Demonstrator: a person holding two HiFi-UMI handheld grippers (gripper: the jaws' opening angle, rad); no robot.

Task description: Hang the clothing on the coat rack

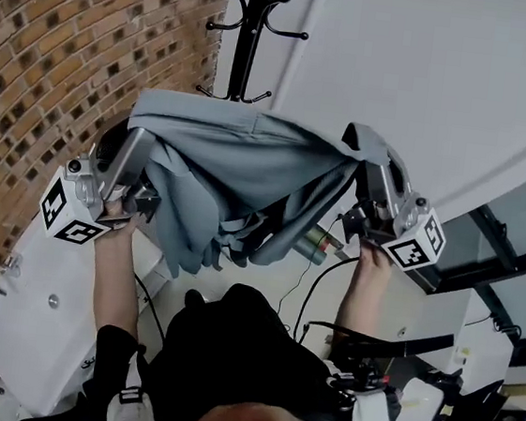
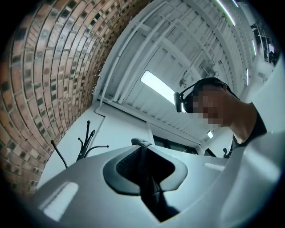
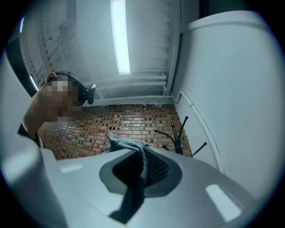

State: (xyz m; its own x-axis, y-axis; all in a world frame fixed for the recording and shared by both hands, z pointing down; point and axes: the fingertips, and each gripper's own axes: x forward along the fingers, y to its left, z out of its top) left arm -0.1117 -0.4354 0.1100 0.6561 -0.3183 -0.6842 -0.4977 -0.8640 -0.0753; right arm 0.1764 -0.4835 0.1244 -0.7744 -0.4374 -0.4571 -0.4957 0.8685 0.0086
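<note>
A grey-blue garment (image 1: 239, 169) is stretched between both grippers and sags in folds below them. My left gripper (image 1: 134, 119) is shut on its left edge; a pinched fold of cloth (image 2: 143, 144) shows between the jaws in the left gripper view. My right gripper (image 1: 362, 150) is shut on the right edge, with cloth (image 3: 129, 147) bunched at its jaws. The black coat rack (image 1: 252, 34) stands just beyond the garment, its curved hooks above the cloth. The coat rack (image 2: 84, 144) shows to the left of the left gripper, and the coat rack (image 3: 178, 136) to the right of the right gripper.
A curved brick wall (image 1: 64, 50) runs along the left, a white wall (image 1: 430, 73) behind the rack. A white cabinet (image 1: 35, 302) sits low left. Equipment and cables (image 1: 385, 379) lie low right. The person's arms and dark clothing (image 1: 228, 352) fill the lower middle.
</note>
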